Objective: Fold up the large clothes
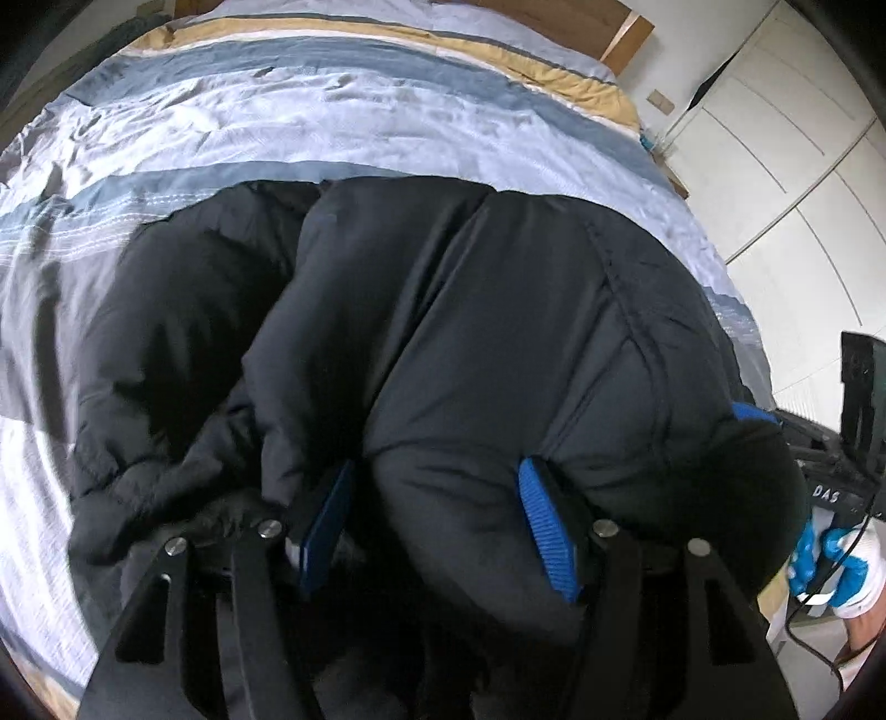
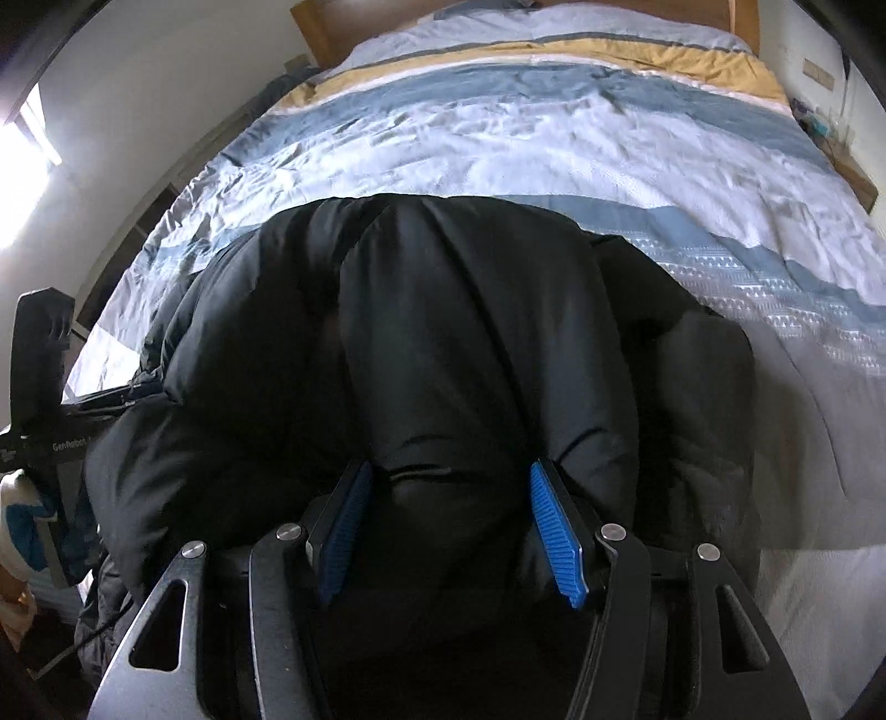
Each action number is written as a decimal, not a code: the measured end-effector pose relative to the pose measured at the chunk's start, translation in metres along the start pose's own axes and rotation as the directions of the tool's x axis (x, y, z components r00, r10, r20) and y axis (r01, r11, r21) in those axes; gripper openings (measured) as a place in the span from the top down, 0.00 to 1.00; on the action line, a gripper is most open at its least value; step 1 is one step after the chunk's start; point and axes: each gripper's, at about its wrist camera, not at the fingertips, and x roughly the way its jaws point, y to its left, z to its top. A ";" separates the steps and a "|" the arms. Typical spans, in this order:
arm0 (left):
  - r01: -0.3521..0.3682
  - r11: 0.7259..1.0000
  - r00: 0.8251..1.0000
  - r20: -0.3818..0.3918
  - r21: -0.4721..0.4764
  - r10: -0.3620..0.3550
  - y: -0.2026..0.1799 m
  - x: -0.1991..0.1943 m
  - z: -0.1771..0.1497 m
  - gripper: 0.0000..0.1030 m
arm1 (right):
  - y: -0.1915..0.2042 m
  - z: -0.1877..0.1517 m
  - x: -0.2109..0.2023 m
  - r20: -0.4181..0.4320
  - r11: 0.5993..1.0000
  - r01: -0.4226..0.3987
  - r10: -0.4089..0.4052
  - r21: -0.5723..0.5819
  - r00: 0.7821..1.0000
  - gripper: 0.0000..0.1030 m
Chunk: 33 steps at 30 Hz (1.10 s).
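Note:
A large black puffer jacket (image 1: 443, 310) lies bunched on the bed, also filling the right wrist view (image 2: 443, 343). My left gripper (image 1: 437, 498) has its blue pads on either side of a thick fold of the jacket and grips it. My right gripper (image 2: 448, 509) likewise holds a thick fold of the jacket between its blue pads (image 2: 554, 531). The right gripper shows at the right edge of the left wrist view (image 1: 853, 399), and the left one at the left edge of the right wrist view (image 2: 41, 354).
The bed is covered by a striped quilt (image 1: 343, 111) in pale blue, grey-blue, white and tan. A wooden headboard (image 1: 554, 16) stands at the far end. White wardrobe doors (image 1: 786, 166) stand to the right of the bed. A gloved hand (image 1: 836, 559) holds the right gripper.

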 end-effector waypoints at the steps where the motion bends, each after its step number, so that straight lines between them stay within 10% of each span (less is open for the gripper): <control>1: -0.001 1.000 1.000 -0.001 -0.004 0.001 -0.001 -0.005 -0.001 0.42 | 0.001 0.001 -0.004 0.000 1.000 0.001 -0.001 -0.004 1.000 0.44; 9: 0.067 0.997 0.996 0.063 0.029 -0.069 -0.039 -0.060 0.003 0.42 | 0.027 0.010 -0.062 0.066 0.998 -0.034 0.037 -0.050 0.997 0.43; 15: 0.044 0.997 0.999 -0.017 0.061 -0.043 -0.062 -0.033 -0.017 0.42 | 0.048 -0.010 -0.029 -0.041 0.996 -0.025 0.021 -0.089 0.999 0.43; 33: -0.087 0.996 0.993 -0.074 0.034 0.089 0.010 -0.106 -0.099 0.37 | -0.015 -0.147 -0.092 -0.175 0.991 0.049 -0.027 0.121 0.984 0.28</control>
